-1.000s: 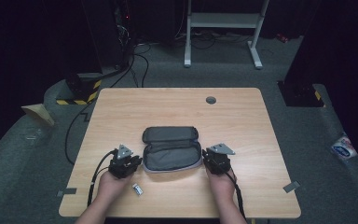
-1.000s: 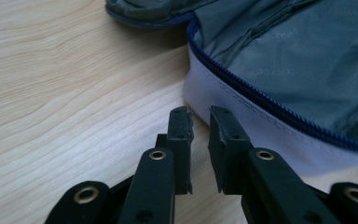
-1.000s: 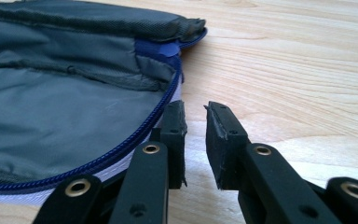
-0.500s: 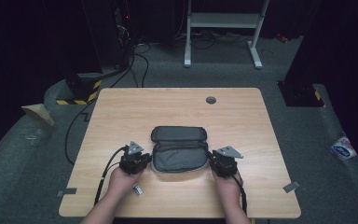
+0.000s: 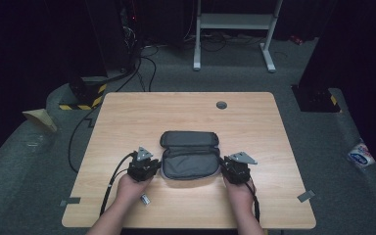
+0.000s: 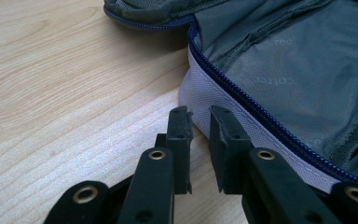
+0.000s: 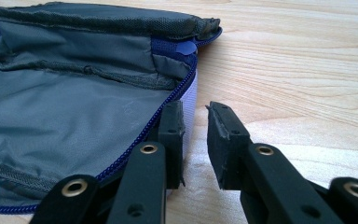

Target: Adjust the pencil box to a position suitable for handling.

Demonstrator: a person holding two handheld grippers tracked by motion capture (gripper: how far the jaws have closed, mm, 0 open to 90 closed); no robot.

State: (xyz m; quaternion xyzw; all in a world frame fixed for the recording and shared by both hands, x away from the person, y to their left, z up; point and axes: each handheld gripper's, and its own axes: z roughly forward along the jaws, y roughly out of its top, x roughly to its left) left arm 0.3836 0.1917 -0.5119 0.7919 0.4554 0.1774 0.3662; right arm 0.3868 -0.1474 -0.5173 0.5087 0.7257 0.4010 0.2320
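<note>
Pouch [image 5: 190, 155] shifted right, wooden table [image 5: 127, 117], dark room

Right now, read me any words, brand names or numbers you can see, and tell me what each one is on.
"cottco", faint and partly legible, on the grey lining of the open pouch.
"ree", a cut-off fragment further up the same lining.
White and blue packet on the floor: print too small to read.

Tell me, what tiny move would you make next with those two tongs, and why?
Probably nudge both inward and close on the pouch rim. The left tongs and right tongs each sit slightly parted at an end of the unzipped pouch, gripping nothing; the pale side wall lies just beside their tips.
</note>
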